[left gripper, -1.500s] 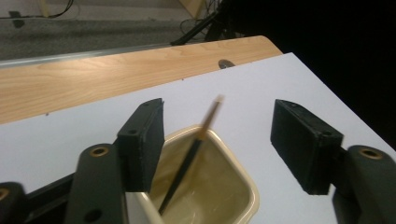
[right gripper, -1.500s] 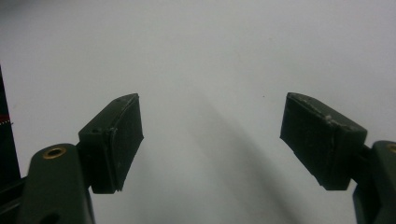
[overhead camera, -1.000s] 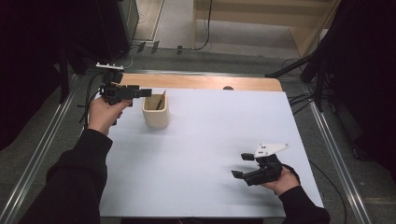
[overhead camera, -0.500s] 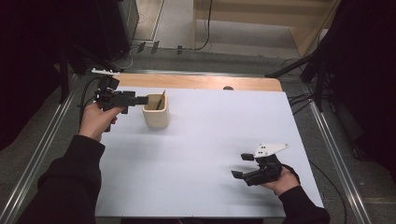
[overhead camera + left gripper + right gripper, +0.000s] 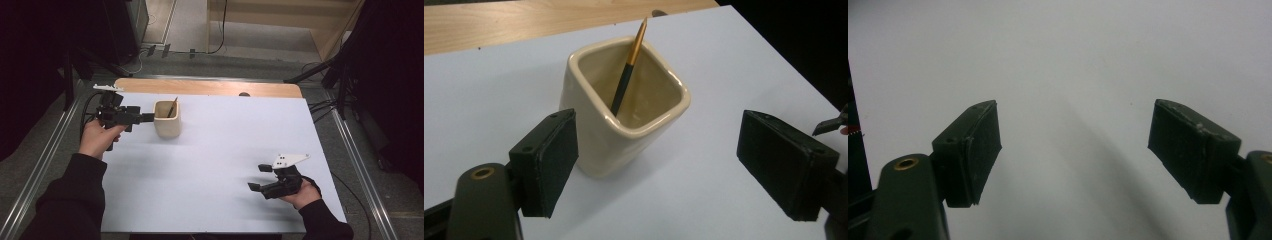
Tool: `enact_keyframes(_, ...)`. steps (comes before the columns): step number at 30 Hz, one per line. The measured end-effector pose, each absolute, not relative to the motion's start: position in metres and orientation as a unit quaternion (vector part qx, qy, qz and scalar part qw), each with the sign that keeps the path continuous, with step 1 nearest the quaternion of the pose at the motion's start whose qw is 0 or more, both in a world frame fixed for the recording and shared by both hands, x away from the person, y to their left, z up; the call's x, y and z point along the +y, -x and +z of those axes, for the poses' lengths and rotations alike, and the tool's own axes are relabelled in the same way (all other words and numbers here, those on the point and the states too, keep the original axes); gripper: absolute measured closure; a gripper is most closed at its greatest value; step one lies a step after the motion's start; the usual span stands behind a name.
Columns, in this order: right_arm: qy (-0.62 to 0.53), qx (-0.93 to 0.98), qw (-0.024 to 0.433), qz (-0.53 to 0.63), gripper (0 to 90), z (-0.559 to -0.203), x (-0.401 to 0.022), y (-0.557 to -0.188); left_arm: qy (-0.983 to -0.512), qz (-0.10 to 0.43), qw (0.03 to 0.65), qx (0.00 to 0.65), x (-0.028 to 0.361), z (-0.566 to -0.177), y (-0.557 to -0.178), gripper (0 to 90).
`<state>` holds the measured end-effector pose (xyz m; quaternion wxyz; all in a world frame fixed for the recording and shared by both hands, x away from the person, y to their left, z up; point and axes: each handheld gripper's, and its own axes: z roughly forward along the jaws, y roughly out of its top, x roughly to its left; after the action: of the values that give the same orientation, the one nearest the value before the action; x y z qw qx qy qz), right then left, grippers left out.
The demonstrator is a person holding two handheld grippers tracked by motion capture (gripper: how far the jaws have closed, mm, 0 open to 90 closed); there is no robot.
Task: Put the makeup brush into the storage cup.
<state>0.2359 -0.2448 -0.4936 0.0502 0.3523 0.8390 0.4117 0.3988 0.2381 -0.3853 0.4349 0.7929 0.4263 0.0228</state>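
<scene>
Near the desk's (image 5: 210, 200) front right corner the right gripper (image 5: 260, 177) rests with jaws wide apart on nothing, bare white sheet all round it. Toward the far left corner stands the cup (image 5: 166, 119), unmarked, a pen (image 5: 628, 67) in it leaning tip-up toward the far edge. The left gripper (image 5: 148, 118) sits just left of the cup, jaws just widened and clear of it.

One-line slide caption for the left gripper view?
Open left gripper faces a cream square cup holding a black-and-gold pen on the white table.
</scene>
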Motion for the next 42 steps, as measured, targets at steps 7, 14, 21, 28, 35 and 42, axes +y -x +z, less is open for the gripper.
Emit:
enact_keyframes(7,-0.352,0.839,0.051,0.412,21.7,-0.493,-0.245,-0.236,-0.793,0.017,0.433,0.428,0.246,-0.396,-0.388,17.0)
enact_keyframes(14,-0.353,0.838,0.051,0.413,21.7,-0.493,-0.245,-0.236,-0.795,0.007,0.433,0.424,0.247,-0.405,-0.377,16.9)
enact_keyframes(21,-0.356,0.837,0.049,0.413,21.7,-0.493,-0.246,-0.236,-0.801,-0.001,0.425,0.422,0.248,-0.413,-0.368,16.6)
enact_keyframes(28,-0.356,0.837,0.047,0.414,21.7,-0.493,-0.246,-0.236,-0.800,0.001,0.430,0.419,0.250,-0.418,-0.358,16.7)
enact_keyframes(35,-0.355,0.834,0.046,0.420,21.7,-0.492,-0.247,-0.236,-0.807,0.001,0.424,0.411,0.251,-0.422,-0.349,16.7)
enact_keyframes(42,-0.356,0.834,0.045,0.419,21.7,-0.493,-0.247,-0.236,-0.807,0.002,0.428,0.407,0.252,-0.426,-0.340,16.7)
